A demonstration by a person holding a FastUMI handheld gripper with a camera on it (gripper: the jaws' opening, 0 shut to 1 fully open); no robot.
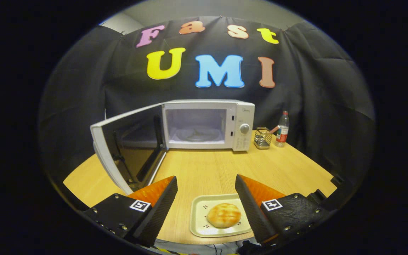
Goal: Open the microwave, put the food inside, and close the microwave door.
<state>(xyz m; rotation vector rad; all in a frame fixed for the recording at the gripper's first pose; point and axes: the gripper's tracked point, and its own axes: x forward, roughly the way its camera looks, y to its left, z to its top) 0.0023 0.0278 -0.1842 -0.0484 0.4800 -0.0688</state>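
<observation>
Microwave (pixel 207 124) door (pixel 126 148) swung open, cavity bared for loading | bun (pixel 224 215) lies on plate (pixel 198 226), well in front of microwave on tabletop (pixel 207 170) | claw (pixel 206 189) spread wide, nothing gripped, fingers flanking plate for pickup

A wooden table (pixel 204 170) fills the scene. At its far right, a small wire-mesh holder (pixel 262 138) stands just beside a clear plastic bottle (pixel 282 129), against the black cloth wall (pixel 317 99).
</observation>
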